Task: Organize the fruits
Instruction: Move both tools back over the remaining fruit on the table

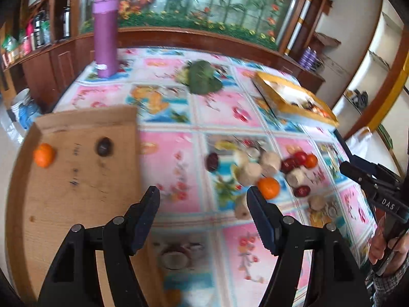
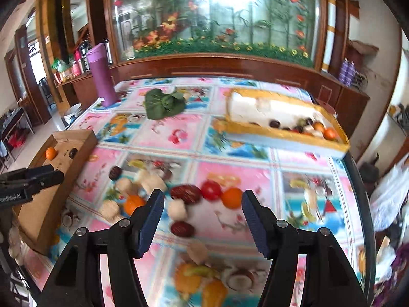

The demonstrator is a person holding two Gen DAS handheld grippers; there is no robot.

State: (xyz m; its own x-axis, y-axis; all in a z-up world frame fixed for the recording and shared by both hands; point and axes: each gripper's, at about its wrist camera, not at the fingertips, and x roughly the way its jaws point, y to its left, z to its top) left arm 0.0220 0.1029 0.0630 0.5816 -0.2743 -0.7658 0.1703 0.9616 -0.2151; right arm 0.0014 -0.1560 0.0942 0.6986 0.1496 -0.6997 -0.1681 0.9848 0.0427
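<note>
Cardboard tray [image 1: 76,179] at the left holds two fruits; both the left gripper [image 1: 203,199] and right gripper [image 2: 203,202] are spread, empty. Loose fruit pile [image 2: 194,194] is judged the next target: jaws must be lowered around one piece.

Motion blur is seen across the loose fruit pile [image 1: 268,168] ahead of the left gripper [image 1: 203,199], leaving its pale pieces unidentifiable. The yellow tray's [image 2: 286,134] contents, far beyond the right gripper [image 2: 203,203], are too small to be told apart.
</note>
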